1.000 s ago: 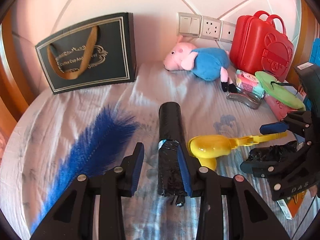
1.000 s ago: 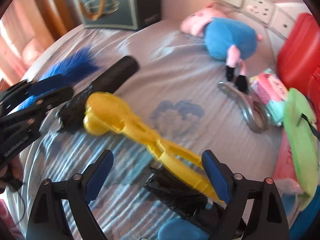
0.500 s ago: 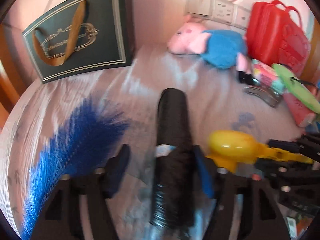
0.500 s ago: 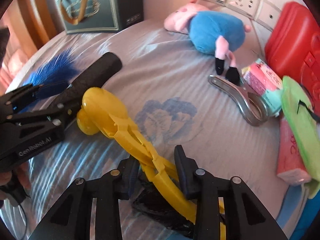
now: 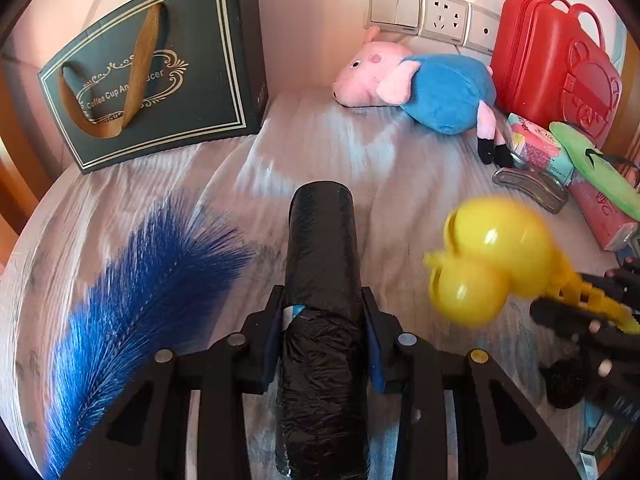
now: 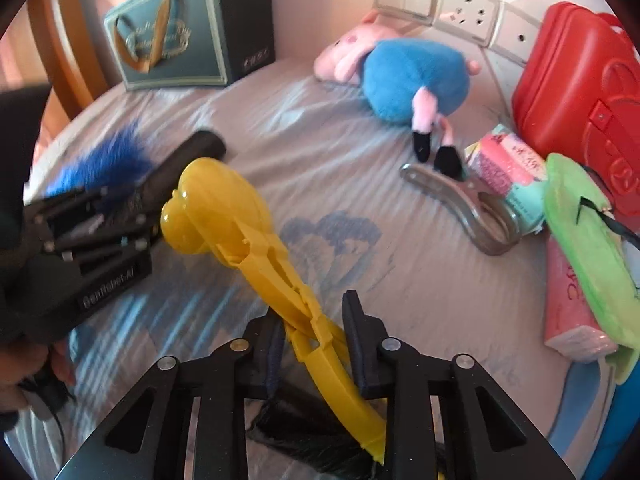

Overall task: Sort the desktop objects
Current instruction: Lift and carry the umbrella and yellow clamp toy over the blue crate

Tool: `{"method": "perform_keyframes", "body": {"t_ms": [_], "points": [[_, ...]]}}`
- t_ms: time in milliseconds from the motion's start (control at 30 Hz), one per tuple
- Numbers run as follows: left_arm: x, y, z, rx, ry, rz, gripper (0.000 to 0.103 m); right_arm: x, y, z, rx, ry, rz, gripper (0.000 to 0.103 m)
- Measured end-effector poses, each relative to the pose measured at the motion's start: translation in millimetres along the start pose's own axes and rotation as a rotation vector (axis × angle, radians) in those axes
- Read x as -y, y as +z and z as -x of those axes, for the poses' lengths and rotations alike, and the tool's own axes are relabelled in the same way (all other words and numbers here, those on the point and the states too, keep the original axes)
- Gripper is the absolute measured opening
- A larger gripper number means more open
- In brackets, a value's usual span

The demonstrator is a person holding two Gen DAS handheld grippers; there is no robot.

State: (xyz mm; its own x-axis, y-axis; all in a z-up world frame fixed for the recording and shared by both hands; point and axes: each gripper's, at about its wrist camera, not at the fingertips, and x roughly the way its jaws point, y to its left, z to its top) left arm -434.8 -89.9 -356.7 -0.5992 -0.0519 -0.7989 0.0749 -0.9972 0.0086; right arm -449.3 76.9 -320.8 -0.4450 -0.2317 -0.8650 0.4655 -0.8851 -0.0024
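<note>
Jaws of the left gripper are clamped on the black roll of bags, which points toward the plush pig at the back of the cloth-covered tabletop, with the blue feather just left of the roll. The right gripper is closing its narrow jaws around the handles of the yellow scoop tongs, whose round head sits right of the roll, touching the left gripper. Right of the pig stand the red case and a metal clip.
</note>
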Motion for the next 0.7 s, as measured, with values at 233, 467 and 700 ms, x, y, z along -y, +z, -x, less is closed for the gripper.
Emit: {"method": "perform_keyframes", "body": {"t_ms": [233,467,700], "points": [[-6.4,3.9,13.0,0.022,0.014,0.019,0.034,2.5,4.5,17.9,0.054,-0.008,-0.039,0.022],[-3.8,16.7,48.5,0.082,0.019,0.021,0.034,9.6,16.2,49.4,0.113,0.002,-0.135,0.017],[6.1,33.9,97.1,0.153,-0.006,0.023,0.034,6.9,22.2,91.0,0.156,0.032,-0.201,0.016]]}}
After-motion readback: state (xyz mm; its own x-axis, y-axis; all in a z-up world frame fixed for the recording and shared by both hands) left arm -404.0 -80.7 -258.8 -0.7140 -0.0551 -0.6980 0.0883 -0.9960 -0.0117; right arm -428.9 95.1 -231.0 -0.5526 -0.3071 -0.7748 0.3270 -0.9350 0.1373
